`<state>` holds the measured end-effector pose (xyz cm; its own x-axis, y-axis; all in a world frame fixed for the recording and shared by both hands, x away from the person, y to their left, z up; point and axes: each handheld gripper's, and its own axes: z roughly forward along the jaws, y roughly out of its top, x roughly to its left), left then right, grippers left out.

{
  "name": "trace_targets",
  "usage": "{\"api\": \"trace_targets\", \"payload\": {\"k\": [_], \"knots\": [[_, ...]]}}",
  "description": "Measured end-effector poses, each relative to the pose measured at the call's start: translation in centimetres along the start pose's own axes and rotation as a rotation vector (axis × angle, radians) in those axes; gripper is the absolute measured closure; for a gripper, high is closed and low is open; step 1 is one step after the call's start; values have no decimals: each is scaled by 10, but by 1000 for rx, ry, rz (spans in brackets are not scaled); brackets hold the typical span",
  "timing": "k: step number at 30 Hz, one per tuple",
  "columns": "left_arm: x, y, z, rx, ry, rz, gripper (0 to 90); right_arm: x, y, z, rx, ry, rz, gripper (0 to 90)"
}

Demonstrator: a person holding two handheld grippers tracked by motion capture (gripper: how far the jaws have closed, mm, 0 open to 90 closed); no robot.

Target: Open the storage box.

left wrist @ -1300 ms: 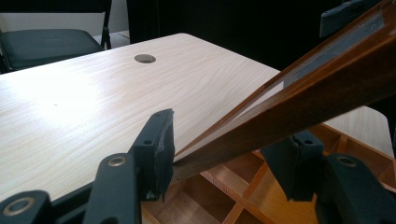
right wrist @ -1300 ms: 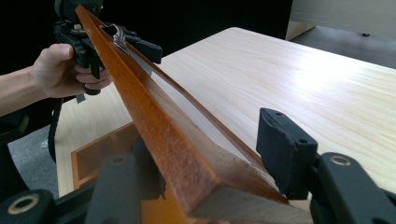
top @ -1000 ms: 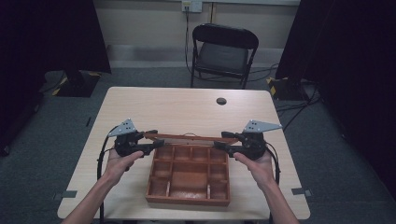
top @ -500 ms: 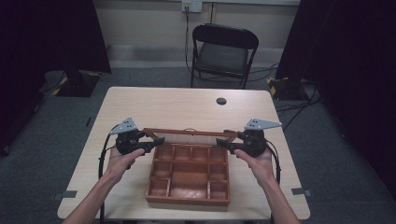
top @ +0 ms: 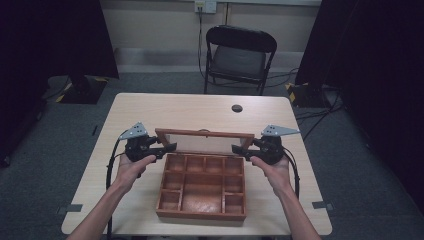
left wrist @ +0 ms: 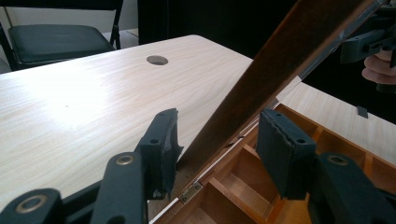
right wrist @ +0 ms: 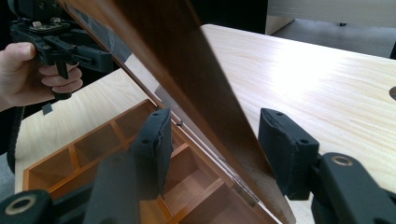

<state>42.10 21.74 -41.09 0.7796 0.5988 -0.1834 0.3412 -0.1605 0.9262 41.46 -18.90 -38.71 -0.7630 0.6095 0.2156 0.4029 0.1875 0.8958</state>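
Note:
A wooden box (top: pixel 200 216) with several empty compartments lies on the table, its hinged lid (top: pixel 205 133) raised along the far side. My left gripper (top: pixel 170 147) is at the lid's left end and my right gripper (top: pixel 237 148) at its right end. In the left gripper view the lid (left wrist: pixel 280 60) slants between the jaws of the left gripper (left wrist: pixel 217 140), which have just been closing. One pad (left wrist: pixel 163 144) is at the wood and the other stands apart. In the right gripper view the lid (right wrist: pixel 187 60) passes between the right gripper's (right wrist: pixel 212 140) open jaws, untouched.
The light wooden table (top: pixel 175 110) has a round dark cable hole (top: pixel 237 108) at the far middle. A black folding chair (top: pixel 239 55) stands beyond the table. Cables run over the floor at the right.
The lid's free edge has risen a little, tilting the lid steeper. Both hands stay at the lid's ends, and the right one has shifted slightly.

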Motion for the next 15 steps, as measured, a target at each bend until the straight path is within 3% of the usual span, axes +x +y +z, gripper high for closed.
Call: {"api": "trace_targets", "payload": {"k": [15], "knots": [[7,-1,7,-5,9,-22,497,-12,-7,12,17,-17,13,449]]}}
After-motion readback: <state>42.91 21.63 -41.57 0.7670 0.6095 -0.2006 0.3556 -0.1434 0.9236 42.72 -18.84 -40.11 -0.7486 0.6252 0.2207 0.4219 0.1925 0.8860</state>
